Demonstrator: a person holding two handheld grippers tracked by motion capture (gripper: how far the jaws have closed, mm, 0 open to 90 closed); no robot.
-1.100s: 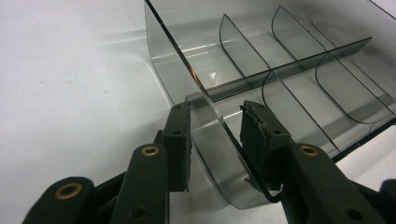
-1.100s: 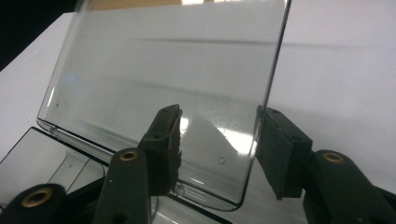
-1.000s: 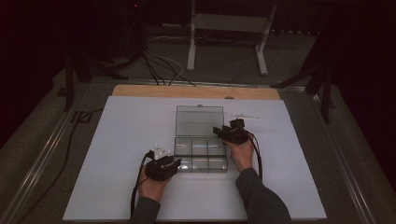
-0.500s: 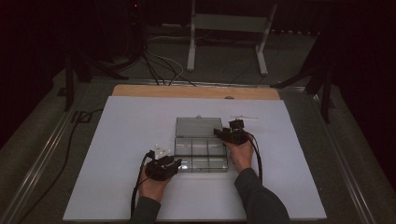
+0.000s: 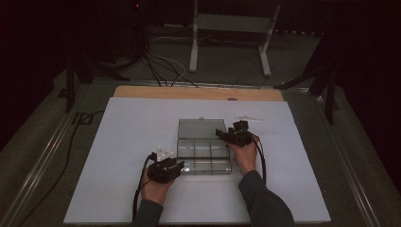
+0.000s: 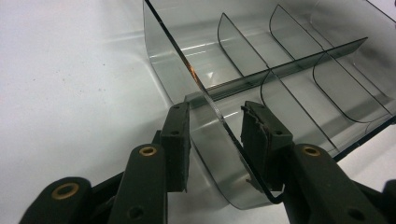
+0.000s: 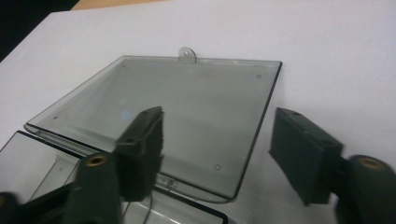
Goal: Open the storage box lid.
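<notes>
The wide white sheet covering my table was the largest thing before me, with a strip of bare wooden board showing along its far edge. Near the middle of the sheet sat the clear smoky plastic organiser box, its thin curved dividers splitting it into two rows of compartments, none of which held anything I could see. Its flat transparent lid lay swung fully back on the far side, resting flat on the sheet, with a small rounded tab at the middle of its far edge.

My left hand held the left gripper at the box's near left corner. Its black jaws stood a little apart with the box's thin side wall between them; the right pad looked to be against the wall, the left pad just off it, so I could not tell whether it truly clamped. A small white piece lay on the sheet just beyond that gripper.

My right hand held the right gripper at the box's far right corner, jaws spread wide over the lid's near right corner, gripping nothing.
</notes>
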